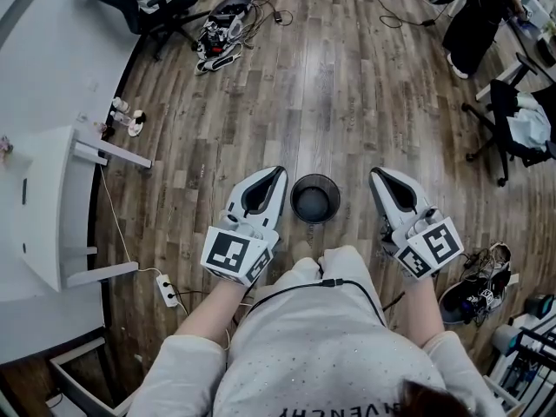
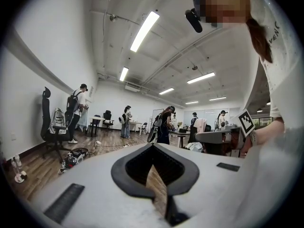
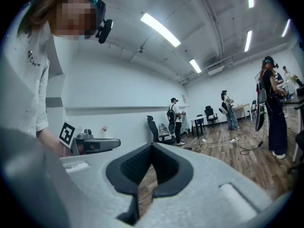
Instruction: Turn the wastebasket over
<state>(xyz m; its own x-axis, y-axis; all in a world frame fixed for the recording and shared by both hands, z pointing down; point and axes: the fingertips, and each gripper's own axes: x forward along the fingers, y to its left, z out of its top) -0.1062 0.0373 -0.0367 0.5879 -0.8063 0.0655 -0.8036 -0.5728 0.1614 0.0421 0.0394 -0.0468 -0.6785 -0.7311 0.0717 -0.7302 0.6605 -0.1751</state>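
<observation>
Small round black wastebasket (image 1: 314,199) stands on the wood-plank floor (image 1: 347,102) just ahead of the person's knees. It is between the two grippers and touches neither.

From straight above it reads as a dark ring around a slightly paler disc. That is probably the open mouth with the bottom seen inside, but it could be the base of an inverted bin; the top-down angle doesn't settle it. So status is ambiguous: this fits a bin standing mouth-up with the flip still due, or one already flipped and set down. Either way nothing grips it now.

- left gripper (image 1: 278,175): jaws pressed together, nothing between them.
- right gripper (image 1: 376,175): same, closed on air.
- Both point level over the floor, flanking the basket.

View differences:
- The head view is the only one with the basket. It also shows a white table (image 1: 48,207) at left and a white power strip (image 1: 167,290) on the floor.
- The left gripper view looks over the bin and across the room. It shows standing people, a black office chair (image 2: 46,103), ceiling strip lights (image 2: 145,30) and the right gripper's marker cube (image 2: 247,122).
- The right gripper view looks the other way along the room. It shows the left gripper's marker cube (image 3: 70,134) and loose cables (image 3: 228,144) on the floor.
</observation>
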